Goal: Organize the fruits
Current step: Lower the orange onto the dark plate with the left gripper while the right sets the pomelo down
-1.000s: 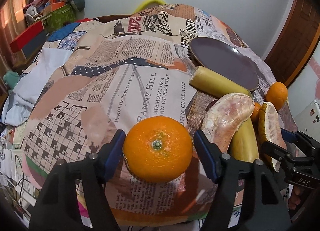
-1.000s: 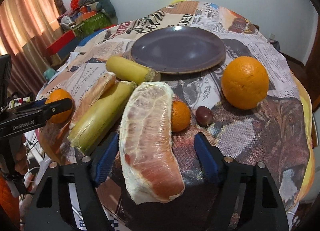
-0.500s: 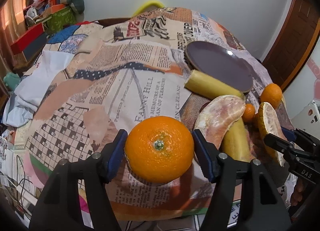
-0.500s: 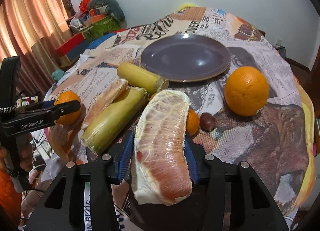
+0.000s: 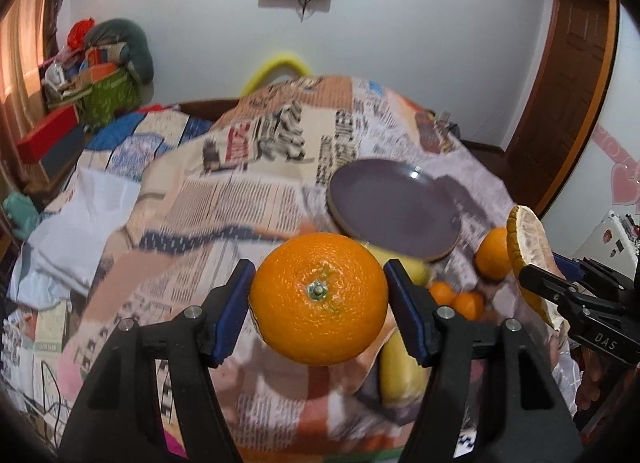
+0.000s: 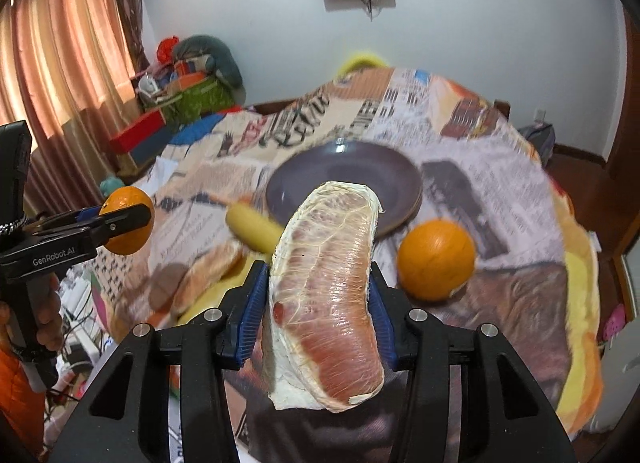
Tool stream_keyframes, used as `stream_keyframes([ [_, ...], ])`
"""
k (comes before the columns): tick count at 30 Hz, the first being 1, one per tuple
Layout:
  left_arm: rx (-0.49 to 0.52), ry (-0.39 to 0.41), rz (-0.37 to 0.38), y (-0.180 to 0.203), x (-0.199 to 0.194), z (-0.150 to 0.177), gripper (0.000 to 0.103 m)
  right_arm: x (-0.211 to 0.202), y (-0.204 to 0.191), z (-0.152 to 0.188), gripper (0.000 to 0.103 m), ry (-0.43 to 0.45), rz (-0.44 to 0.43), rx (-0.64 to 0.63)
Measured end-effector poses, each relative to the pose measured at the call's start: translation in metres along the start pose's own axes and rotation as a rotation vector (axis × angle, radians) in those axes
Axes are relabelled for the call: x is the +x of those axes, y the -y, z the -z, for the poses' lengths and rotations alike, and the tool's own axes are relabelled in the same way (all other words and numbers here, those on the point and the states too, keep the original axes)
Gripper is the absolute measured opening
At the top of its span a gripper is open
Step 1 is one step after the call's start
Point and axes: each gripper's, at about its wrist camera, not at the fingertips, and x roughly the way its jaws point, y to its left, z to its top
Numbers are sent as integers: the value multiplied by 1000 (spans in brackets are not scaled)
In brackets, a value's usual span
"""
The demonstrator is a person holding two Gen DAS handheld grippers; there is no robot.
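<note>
Orange (image 5: 319,299) clamped in left hand-held gripper (image 5: 319,303); pomelo segment (image 6: 326,283) clamped in right (image 6: 320,295).

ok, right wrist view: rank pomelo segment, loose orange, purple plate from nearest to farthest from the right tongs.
1. pomelo segment, clamped in the right tongs.
2. loose orange, on the table just ahead, to the right.
3. purple plate, farther back, centre.

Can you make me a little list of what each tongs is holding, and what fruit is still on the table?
left tongs: shut on the orange, lifted off the table
right tongs: shut on the pomelo piece, lifted too
plate: purple, nothing on it
still on the table: another orange, sugarcane stick, two small tangerines
</note>
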Motion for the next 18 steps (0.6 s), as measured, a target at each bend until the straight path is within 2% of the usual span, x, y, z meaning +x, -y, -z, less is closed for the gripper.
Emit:
stream_keyframes([
  [9,44,78,42,24,2,-38,65,-8,7,-30,44,108,37,-28],
  [18,52,81,69,37,32,-66,65,8,15,-62,44,163,55,-58],
])
